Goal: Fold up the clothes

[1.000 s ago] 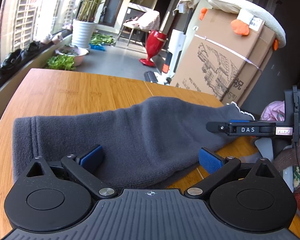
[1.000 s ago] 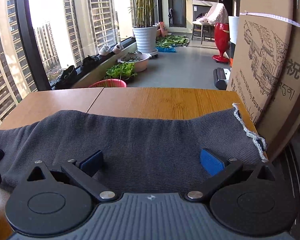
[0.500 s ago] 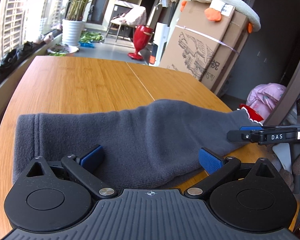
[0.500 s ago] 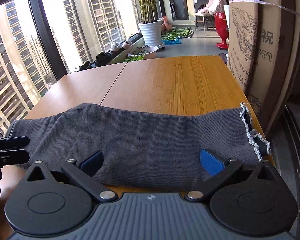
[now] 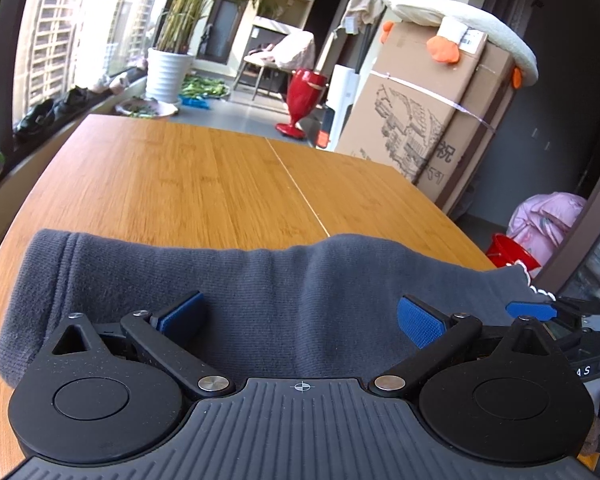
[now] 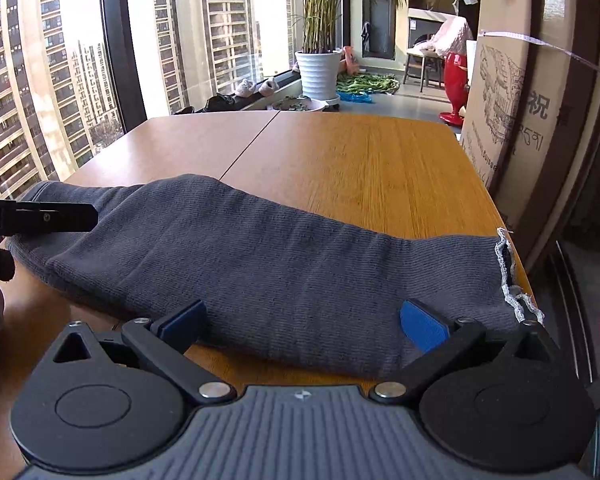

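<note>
Both my left gripper [image 5: 300, 316] and right gripper [image 6: 302, 320] hang wide, holding nothing. The grey knit garment [image 6: 260, 256] looks soft, light and floppy; I'd pinch its near edge, left and right corners.

Grey garment [image 6: 284, 264] flat on wooden table [image 6: 364, 160] — right gripper [image 6: 300, 322] jaws spread (nothing held), above near edge.

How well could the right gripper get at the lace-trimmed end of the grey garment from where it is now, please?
Probably yes: the right gripper is open, and the lace-trimmed end lies uncovered just beside its right finger. Nothing sits between them, though the cardboard box crowds that table edge.
</note>
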The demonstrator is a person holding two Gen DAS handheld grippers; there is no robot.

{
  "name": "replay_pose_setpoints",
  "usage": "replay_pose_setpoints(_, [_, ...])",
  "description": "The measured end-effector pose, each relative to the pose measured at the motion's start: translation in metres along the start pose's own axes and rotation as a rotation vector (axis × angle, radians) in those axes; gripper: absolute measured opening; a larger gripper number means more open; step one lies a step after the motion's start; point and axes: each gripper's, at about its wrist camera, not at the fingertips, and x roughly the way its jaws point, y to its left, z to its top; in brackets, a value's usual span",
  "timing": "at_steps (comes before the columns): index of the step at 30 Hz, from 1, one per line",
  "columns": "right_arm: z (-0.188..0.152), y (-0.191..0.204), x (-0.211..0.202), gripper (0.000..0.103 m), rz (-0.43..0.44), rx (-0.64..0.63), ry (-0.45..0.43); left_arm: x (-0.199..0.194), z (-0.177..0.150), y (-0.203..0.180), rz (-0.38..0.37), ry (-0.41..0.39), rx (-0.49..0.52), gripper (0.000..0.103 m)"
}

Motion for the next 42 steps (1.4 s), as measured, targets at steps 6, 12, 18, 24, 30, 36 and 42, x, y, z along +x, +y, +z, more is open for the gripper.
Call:
replay_pose_setpoints(6, [0.002, -0.006, -0.001, 0.103, 0.01, 0.037, -0.028, -0.002, -0.002, 0.001, -0.008, -0.012, -0.015, 0.103])
replay_pose_setpoints(12, [0.0, -0.011, -0.004, 0.103, 0.032, 0.124, -0.076, 0.001, -0.002, -0.008, 0.031, -0.004, 0.016, 0.103])
replay_pose_setpoints(18, [0.002, -0.007, -0.002, 0.103, 0.041, 0.125, -0.053, 0.0, -0.002, -0.007, 0.028, -0.01, 0.004, 0.103])
replay_pose_setpoints(24, [0.008, 0.002, 0.004, 0.103, 0.008, 0.021, 0.0, 0.001, -0.002, -0.007, 0.019, -0.001, 0.011, 0.103])
replay_pose_setpoints(30, [0.011, 0.003, -0.003, 0.103, 0.045, 0.018, -0.048, -0.01, 0.001, 0.008, -0.053, -0.003, -0.076, 0.103])
replay_pose_setpoints(36, [0.035, 0.038, -0.03, 0.103, 0.08, -0.166, -0.236, -0.074, 0.006, 0.015, 0.132, -0.19, 0.012, 0.103])
replay_pose_setpoints(42, [0.044, 0.1, -0.022, 0.046, 0.226, -0.366, -0.266, -0.131, 0.012, 0.026, 0.337, -0.29, 0.173, 0.103])
